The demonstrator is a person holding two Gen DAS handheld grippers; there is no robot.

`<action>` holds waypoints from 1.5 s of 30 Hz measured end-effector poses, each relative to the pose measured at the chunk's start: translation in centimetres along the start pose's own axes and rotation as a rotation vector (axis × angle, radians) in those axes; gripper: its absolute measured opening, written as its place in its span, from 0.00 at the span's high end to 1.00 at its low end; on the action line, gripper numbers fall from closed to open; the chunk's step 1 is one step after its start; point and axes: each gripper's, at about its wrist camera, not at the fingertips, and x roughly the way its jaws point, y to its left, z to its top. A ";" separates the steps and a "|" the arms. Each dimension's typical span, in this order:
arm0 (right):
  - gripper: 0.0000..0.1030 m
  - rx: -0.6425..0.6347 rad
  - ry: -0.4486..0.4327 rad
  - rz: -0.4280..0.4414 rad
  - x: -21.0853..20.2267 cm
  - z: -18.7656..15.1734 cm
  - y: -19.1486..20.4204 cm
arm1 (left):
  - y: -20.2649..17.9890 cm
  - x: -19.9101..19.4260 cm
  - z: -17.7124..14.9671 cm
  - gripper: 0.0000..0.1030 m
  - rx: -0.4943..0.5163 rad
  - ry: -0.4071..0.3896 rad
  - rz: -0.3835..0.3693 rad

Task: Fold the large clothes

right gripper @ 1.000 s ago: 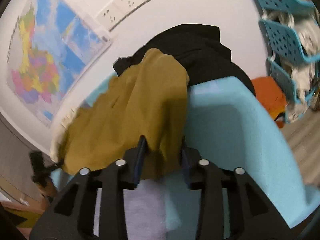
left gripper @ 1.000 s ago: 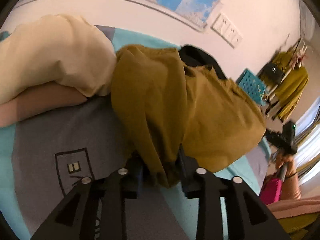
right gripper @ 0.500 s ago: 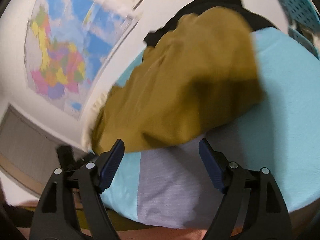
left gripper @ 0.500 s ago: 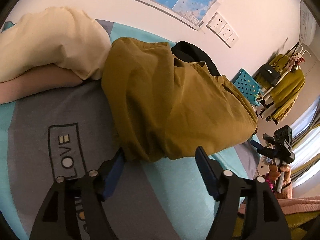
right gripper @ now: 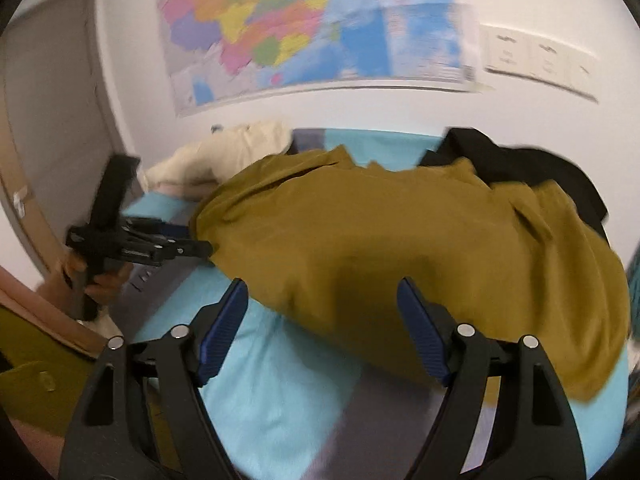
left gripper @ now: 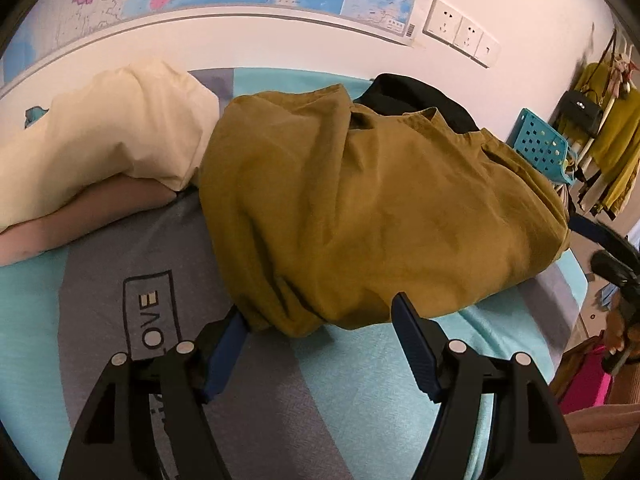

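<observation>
Resting left of garment: cream fabric pillow (left gripper: 104,136).
Left gripper (left gripper: 320,340): jaws spread, garment's near-left hem just at the tips, unpinched.
Garment: mustard-yellow folded cloth garment (left gripper: 380,208), mid-bed on teal-and-grey bedsheet (left gripper: 352,380).
Right gripper (right gripper: 322,320): jaws spread, nothing clamped, at garment's near edge.

Mustard garment (left gripper: 380,216), teal-grey striped sheet (left gripper: 360,380)

- White wall (left gripper: 280,40) with a map (right gripper: 304,24) and sockets (left gripper: 460,32)
- Bed (left gripper: 360,380), teal and grey sheet
- Clothes rack (left gripper: 612,128) at right
- Door (right gripper: 52,92)
</observation>
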 end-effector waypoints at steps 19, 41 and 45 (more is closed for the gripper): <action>0.29 -0.477 0.132 -0.149 11.5 -1.4 6.9 | 2.0 -1.0 -1.5 0.32 -0.109 0.012 -0.100; 0.86 -0.123 0.080 0.102 9.0 1.8 3.0 | 4.7 3.1 0.6 0.23 -0.565 -0.071 -0.490; 0.85 -0.073 0.066 0.125 8.7 1.7 2.6 | 3.0 4.5 1.5 0.24 -0.517 -0.033 -0.462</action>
